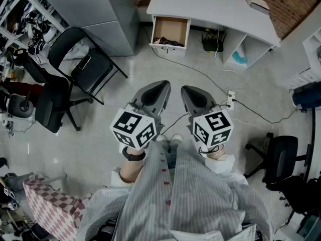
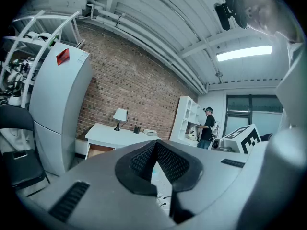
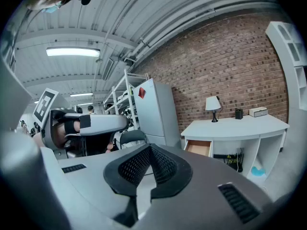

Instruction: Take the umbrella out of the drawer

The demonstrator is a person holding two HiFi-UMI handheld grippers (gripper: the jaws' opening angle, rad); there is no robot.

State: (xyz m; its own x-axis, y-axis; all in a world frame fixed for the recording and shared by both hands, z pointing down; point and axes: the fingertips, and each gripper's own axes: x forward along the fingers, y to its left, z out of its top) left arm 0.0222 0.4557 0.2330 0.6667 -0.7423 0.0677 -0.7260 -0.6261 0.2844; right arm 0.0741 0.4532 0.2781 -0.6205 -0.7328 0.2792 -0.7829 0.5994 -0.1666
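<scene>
A white desk (image 1: 210, 6) stands far ahead by the brick wall, its wooden drawer (image 1: 169, 31) pulled open. Something dark (image 1: 168, 42) lies at the drawer's front edge, too small to tell as an umbrella. My left gripper (image 1: 155, 92) and right gripper (image 1: 193, 97) hang side by side over the floor, well short of the desk, both shut and holding nothing. In the left gripper view the left gripper (image 2: 156, 145) points level toward the drawer (image 2: 98, 151). In the right gripper view the right gripper (image 3: 149, 147) tilts slightly down, with the drawer (image 3: 199, 147) beyond it.
A grey fridge (image 1: 95, 9) stands left of the desk, with a black folding chair (image 1: 83, 64) before it. A power strip with cables (image 1: 230, 100) lies on the floor ahead. An office chair (image 1: 278, 157) is at the right. A person (image 2: 207, 128) stands by white shelves.
</scene>
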